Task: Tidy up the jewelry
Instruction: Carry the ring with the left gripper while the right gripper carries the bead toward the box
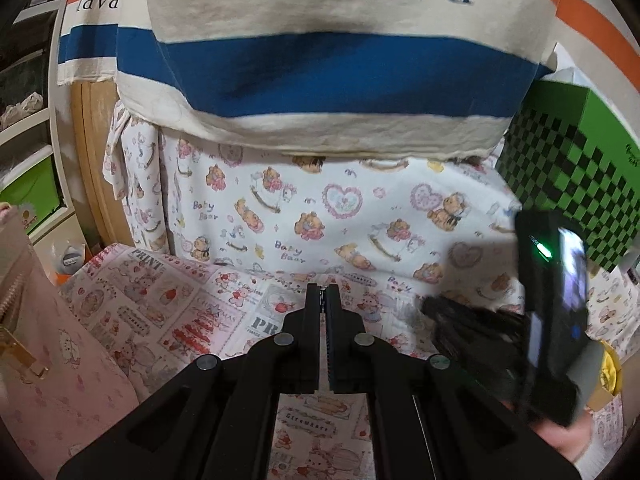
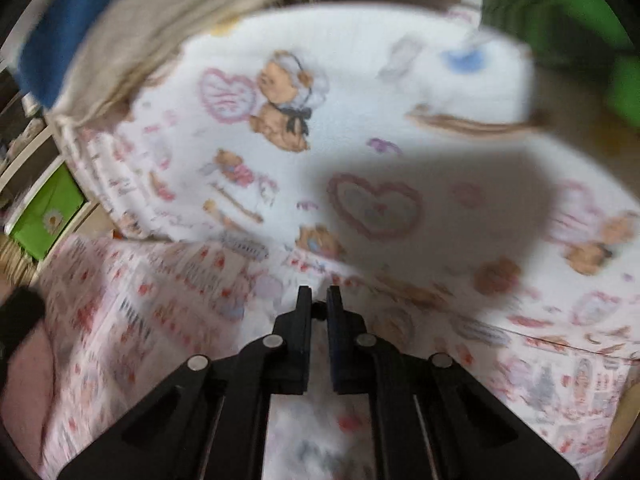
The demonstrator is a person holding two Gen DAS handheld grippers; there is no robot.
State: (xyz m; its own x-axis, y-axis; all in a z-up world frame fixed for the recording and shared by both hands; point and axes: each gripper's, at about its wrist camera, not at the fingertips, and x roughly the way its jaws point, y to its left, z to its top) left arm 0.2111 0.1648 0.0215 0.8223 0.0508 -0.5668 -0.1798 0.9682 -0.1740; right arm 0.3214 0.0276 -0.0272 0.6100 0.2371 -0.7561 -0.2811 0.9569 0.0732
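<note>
My left gripper (image 1: 323, 294) is shut, its tips pressed together above the strawberry-print cloth (image 1: 160, 304); I make out nothing between them. A pink jewelry case (image 1: 36, 344) with a gold zipper and clasp lies at the left edge of the left wrist view. The right gripper (image 1: 432, 310) shows blurred at the right, low over the cloth. In its own blurred view, my right gripper (image 2: 319, 304) is closed to a narrow gap, with a small dark piece (image 2: 319, 310) pinched between the tips. The blur hides what that piece is.
A bear-print sheet (image 1: 320, 220) covers the surface beyond the cloth. A person in a striped shirt (image 1: 320, 72) stands right behind it. A green checkered box (image 1: 580, 168) stands at the right, and shelves with green bins (image 1: 32, 192) at the left.
</note>
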